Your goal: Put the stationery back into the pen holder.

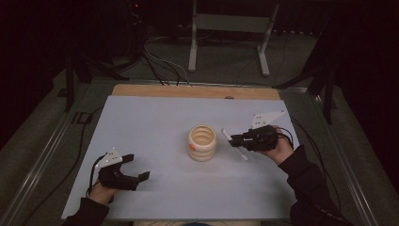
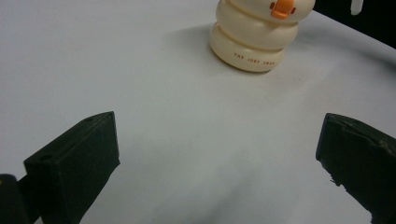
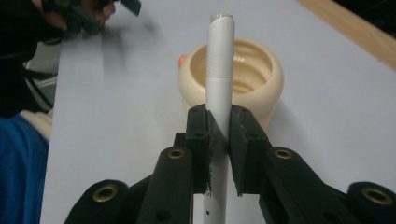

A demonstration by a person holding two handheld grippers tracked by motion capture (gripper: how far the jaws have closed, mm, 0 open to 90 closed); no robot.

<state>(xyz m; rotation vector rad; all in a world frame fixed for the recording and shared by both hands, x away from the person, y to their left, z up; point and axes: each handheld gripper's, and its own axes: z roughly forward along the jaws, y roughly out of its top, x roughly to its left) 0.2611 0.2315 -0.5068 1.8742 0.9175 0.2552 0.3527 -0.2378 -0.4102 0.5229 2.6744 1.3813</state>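
The right gripper [image 3: 218, 135] has its two black jaws clamped on a white pen [image 3: 219, 79], which runs straight up between the pads, its capped end pointing toward the cream holder [image 3: 261, 81] beyond it. In the high view the same right gripper [image 1: 235, 140] is held just right of the holder [image 1: 203, 143], and the pen [image 1: 234, 144] lies slanted, its long axis running from upper left to lower right across the jaws, above the pale blue table top [image 1: 155, 122]. The holder is a ribbed, stacked-ring pot with an open mouth and an orange beak on its side; small orange lettering runs along its bottom ring [image 2: 254, 58], too fine to read with certainty. The left gripper [image 1: 133, 168] rests near the front left of the table, well apart from the holder, its jaws spread wide with nothing between them. Nothing stands between pen and pot. A wooden strip [image 1: 195, 91] edges the far side of the table.
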